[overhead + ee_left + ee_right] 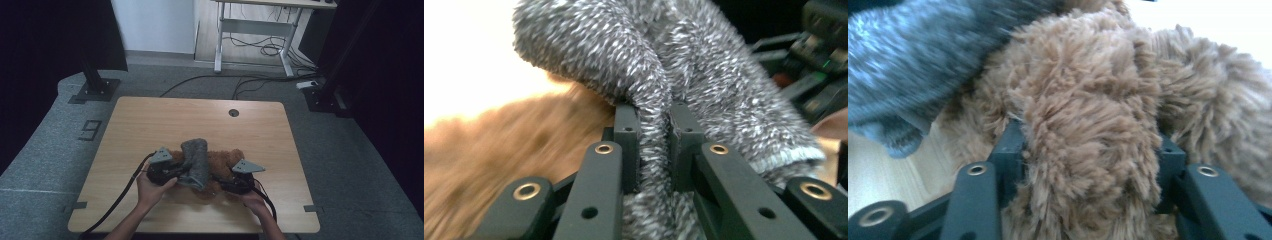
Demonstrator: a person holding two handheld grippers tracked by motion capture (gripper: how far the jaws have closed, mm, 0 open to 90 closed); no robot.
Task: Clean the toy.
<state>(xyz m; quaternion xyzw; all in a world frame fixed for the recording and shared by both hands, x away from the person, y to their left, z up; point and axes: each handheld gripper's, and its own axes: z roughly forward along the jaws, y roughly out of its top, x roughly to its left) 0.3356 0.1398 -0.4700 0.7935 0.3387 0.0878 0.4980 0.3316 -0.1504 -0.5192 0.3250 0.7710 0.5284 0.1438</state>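
Left tongs (655, 150) pinch the fuzzy grey knitted garment (196, 159); right tongs (1090, 165) clamp the brown plush toy (222, 162), tabletop (150, 120) six o'clock. Best hold the toy firm, draw the knit steadily toward twelve.

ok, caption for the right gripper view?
Right gripper closes around a brown plush toy, grey fuzzy sock draped beside.

Both grippers, left gripper (172, 172) and right gripper (231, 181), are black with brass-ringed screws, grey three-cornered top plates and trailing black cables.
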